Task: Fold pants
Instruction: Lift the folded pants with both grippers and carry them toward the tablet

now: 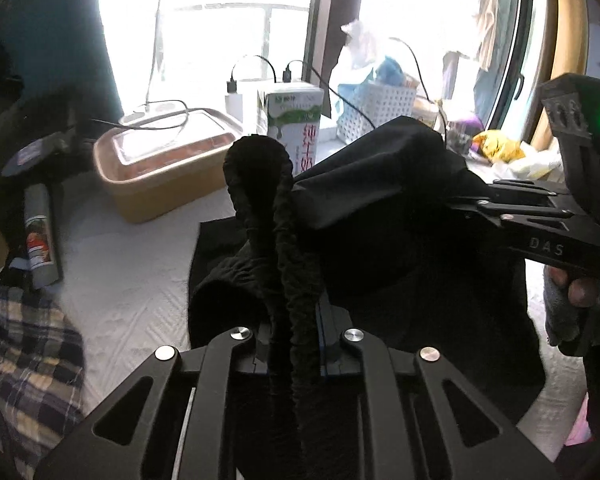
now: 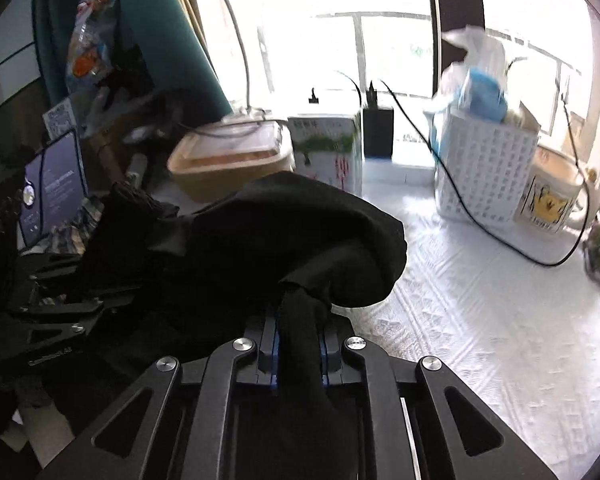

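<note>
We see the black pants [image 1: 380,208] lifted over the white-covered counter [image 2: 480,320], bunched between us. Behind stand a tan lidded box [image 1: 156,168], white basket [image 2: 484,168] and milk carton [image 1: 296,120]. The left hand-held gripper [image 1: 296,344] is clamped on the elastic waistband, the right hand-held gripper [image 2: 298,340] on fabric. Only the right view shows open counter toward its right edge.

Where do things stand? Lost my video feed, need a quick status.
Left gripper and right gripper: jaws shut on black pants. Pants bunched, lifted off the white tablecloth. Milk carton, brown container and white basket close behind.
</note>
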Tool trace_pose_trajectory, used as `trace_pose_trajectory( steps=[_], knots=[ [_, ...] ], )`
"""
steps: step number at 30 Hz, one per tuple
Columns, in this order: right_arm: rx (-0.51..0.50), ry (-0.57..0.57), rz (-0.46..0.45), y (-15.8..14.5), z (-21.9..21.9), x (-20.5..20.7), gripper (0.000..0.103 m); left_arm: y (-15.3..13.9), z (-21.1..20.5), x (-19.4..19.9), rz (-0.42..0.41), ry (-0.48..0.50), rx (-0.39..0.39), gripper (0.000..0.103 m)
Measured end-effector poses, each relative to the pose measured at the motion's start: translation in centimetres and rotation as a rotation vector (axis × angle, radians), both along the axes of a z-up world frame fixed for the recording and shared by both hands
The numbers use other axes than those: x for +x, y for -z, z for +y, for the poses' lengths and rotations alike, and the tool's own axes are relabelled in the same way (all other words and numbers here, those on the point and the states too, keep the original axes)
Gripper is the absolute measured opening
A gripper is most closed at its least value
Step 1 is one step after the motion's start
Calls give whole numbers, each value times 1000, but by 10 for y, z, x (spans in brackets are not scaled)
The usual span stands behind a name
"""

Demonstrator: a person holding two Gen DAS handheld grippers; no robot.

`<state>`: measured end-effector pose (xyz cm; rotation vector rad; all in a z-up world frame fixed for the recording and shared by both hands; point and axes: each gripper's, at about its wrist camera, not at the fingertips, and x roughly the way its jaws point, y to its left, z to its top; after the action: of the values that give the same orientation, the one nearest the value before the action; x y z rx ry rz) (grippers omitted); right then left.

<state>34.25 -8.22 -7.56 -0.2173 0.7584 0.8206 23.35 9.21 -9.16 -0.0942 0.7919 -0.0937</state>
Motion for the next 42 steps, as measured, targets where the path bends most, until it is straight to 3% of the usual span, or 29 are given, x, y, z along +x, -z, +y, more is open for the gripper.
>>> trace_pose_trajectory(
  steps=[14, 28, 42],
  knots=[
    [35, -50, -168, -78, 8, -78, 10, -57, 22, -68, -164, -93, -53, 12],
    [78, -207, -331, -144, 77, -159, 7, -108, 94, -157, -316, -268, -106, 12],
    [180, -400, -397, -184, 173, -216, 6, -154, 177, -234, -412, -435, 9, 12]
  ],
)
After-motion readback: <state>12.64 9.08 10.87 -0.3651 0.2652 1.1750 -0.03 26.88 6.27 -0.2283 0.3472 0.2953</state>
